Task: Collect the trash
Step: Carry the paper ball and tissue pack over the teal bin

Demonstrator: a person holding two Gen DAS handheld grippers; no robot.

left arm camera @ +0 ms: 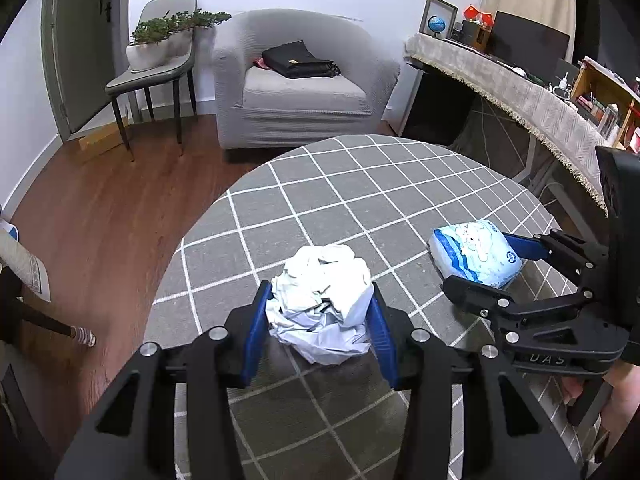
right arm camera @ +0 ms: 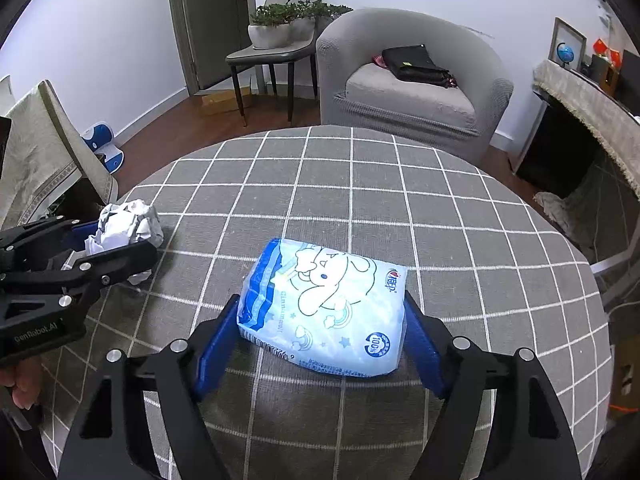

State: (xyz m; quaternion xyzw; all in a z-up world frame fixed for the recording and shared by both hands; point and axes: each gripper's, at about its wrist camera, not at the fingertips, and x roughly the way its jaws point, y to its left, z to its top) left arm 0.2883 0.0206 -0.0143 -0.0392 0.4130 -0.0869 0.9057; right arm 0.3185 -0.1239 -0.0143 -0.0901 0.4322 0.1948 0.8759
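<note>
While the left hand-held gripper (left arm camera: 320,312) pinches the crumpled paper (left arm camera: 322,304) on the checked worktop (left arm camera: 360,184), the right hand-held gripper (right arm camera: 320,332) brackets the tissue pack (right arm camera: 324,308); squeeze both gently, then lift straight.

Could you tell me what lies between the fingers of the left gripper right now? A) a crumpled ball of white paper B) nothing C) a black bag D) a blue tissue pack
A: the left gripper has its blue pads on either side of the crumpled white paper, while the blue tissue pack lies in the right gripper.
</note>
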